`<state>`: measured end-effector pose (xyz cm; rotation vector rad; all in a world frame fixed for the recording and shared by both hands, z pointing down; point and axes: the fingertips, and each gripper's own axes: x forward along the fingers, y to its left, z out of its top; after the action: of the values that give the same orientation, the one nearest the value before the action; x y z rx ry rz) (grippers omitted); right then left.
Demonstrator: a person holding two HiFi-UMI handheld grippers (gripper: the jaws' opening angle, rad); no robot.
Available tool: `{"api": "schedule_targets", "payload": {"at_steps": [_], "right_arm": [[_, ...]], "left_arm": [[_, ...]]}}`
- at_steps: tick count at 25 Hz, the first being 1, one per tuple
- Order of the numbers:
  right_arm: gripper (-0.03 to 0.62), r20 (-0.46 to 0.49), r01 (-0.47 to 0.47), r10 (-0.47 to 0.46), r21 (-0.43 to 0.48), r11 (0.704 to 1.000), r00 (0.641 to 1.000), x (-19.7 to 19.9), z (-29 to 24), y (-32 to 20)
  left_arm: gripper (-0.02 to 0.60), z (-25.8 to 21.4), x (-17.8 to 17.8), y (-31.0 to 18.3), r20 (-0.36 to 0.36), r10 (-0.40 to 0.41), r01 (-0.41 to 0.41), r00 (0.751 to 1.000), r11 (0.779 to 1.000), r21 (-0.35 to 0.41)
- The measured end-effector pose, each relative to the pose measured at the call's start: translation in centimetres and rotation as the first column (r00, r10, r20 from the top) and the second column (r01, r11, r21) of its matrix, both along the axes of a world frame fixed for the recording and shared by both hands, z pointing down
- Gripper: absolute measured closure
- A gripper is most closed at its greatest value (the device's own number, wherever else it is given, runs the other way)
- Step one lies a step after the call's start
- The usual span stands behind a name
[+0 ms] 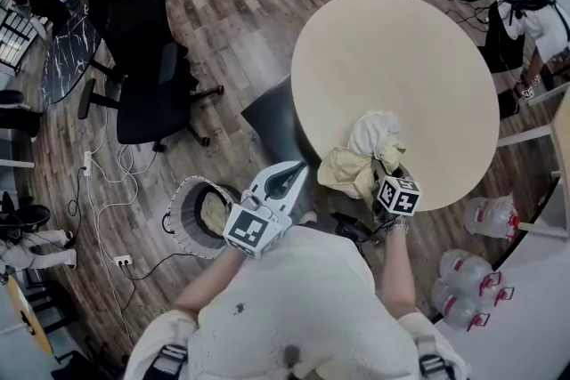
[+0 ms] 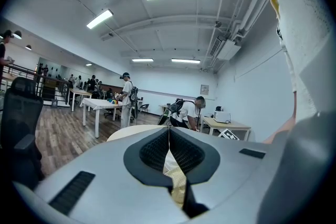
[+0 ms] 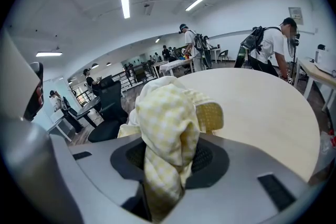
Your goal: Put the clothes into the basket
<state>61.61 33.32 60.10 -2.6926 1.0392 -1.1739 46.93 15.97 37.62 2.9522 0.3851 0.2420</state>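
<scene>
In the head view, the round white mesh basket [image 1: 178, 238] stands on the floor with a yellowish cloth [image 1: 212, 211] inside. The bundle of white and pale yellow clothes [image 1: 361, 156] is up and to the right of the basket, at the near edge of the round tan table [image 1: 401, 58], pinched in the right gripper [image 1: 381, 178]. The left gripper [image 1: 298, 169] hangs between basket and bundle. In the left gripper view, its jaws are pressed together with nothing in them. In the right gripper view, the jaws squeeze the bundle tight. I think the bundle must go left and down to the basket.
</scene>
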Motion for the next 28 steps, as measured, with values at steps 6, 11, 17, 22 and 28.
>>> {"api": "schedule_targets", "payload": {"at_steps": [6, 11, 17, 22, 28], "right_arm": [[0.439, -0.051, 0.011, -0.01, 0.037, 0.999, 0.999, -1.3, -3.4, 0.3], [0.437, -0.102, 0.024, -0.018, 0.065, 0.998, 0.995, -2.5, -6.2, 0.8], [0.437, -0.153, 0.041, -0.027, 0.086, 0.995, 0.988, -3.6, -8.7, 1.9], [0.437, -0.197, 0.042, -0.02, 0.107, 0.993, 0.98, -4.3, -11.0, 3.1], [0.437, -0.254, 0.05, -0.017, 0.125, 0.991, 0.967, -5.3, -14.1, 5.0]], "left_arm": [[0.56, -0.6, -1.9, 1.0, -0.011, -0.009, 0.009, 1.0, 1.0, -0.003], [0.56, -0.7, -3.7, 2.2, -0.021, -0.014, 0.014, 1.0, 1.0, -0.001], [0.56, -0.7, -5.3, 3.7, -0.034, -0.023, 0.023, 0.999, 1.0, 0.001], [0.56, -0.8, -6.3, 4.7, -0.038, -0.028, 0.028, 0.999, 1.0, 0.002], [0.561, -1.3, -7.2, 6.8, -0.052, -0.012, 0.012, 0.999, 1.0, 0.007]]}}
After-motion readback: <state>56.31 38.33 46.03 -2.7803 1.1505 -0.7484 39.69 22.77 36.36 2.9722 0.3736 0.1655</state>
